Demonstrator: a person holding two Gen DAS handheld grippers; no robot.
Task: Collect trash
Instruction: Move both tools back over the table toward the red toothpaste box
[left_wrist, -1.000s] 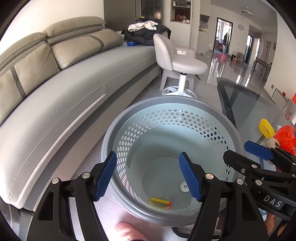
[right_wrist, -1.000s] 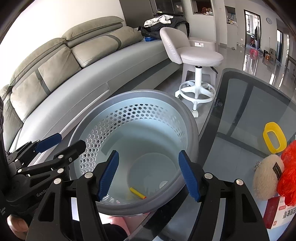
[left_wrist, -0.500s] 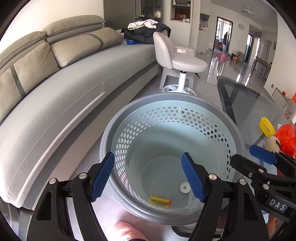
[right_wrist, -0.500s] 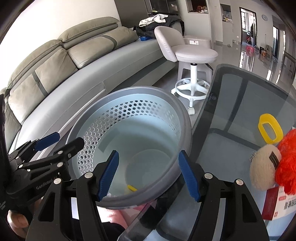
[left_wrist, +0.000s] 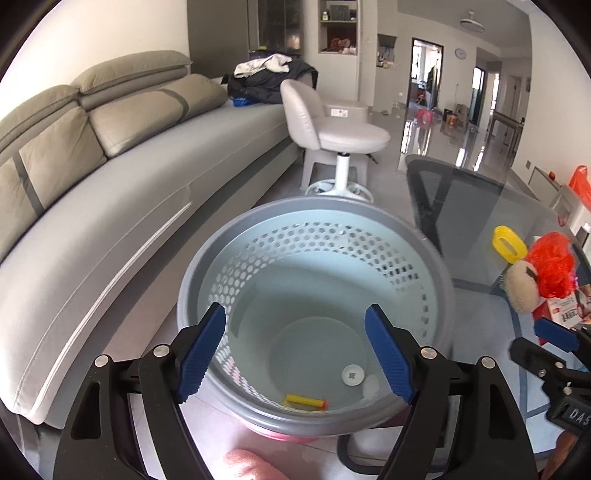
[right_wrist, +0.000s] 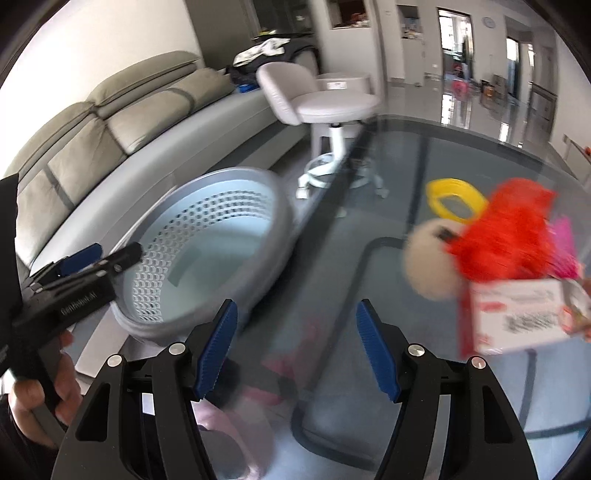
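A grey perforated bin (left_wrist: 207, 280) stands on the floor beside a glass table (left_wrist: 476, 206). A yellow stick with an orange tip (left_wrist: 304, 401) lies on its bottom. My left gripper (left_wrist: 295, 350) is open and empty above the bin. My right gripper (right_wrist: 297, 349) is open and empty over the table's near edge; the bin (right_wrist: 273, 229) is to its left. On the table lie an orange mesh ball (right_wrist: 506, 229), a cream puff (right_wrist: 428, 266), a yellow ring (right_wrist: 456, 201) and a white and red box (right_wrist: 524, 314).
A long grey sofa (left_wrist: 110, 192) runs along the left wall. A white swivel stool (left_wrist: 340, 136) stands behind the bin. Dark clothes (left_wrist: 273, 81) are heaped at the sofa's far end. A pink slipper (left_wrist: 251, 465) shows below the bin.
My right gripper has swung right, from above the bin to over the glass table, and its view is blurred. My left gripper has tilted up a little and stays over the bin.
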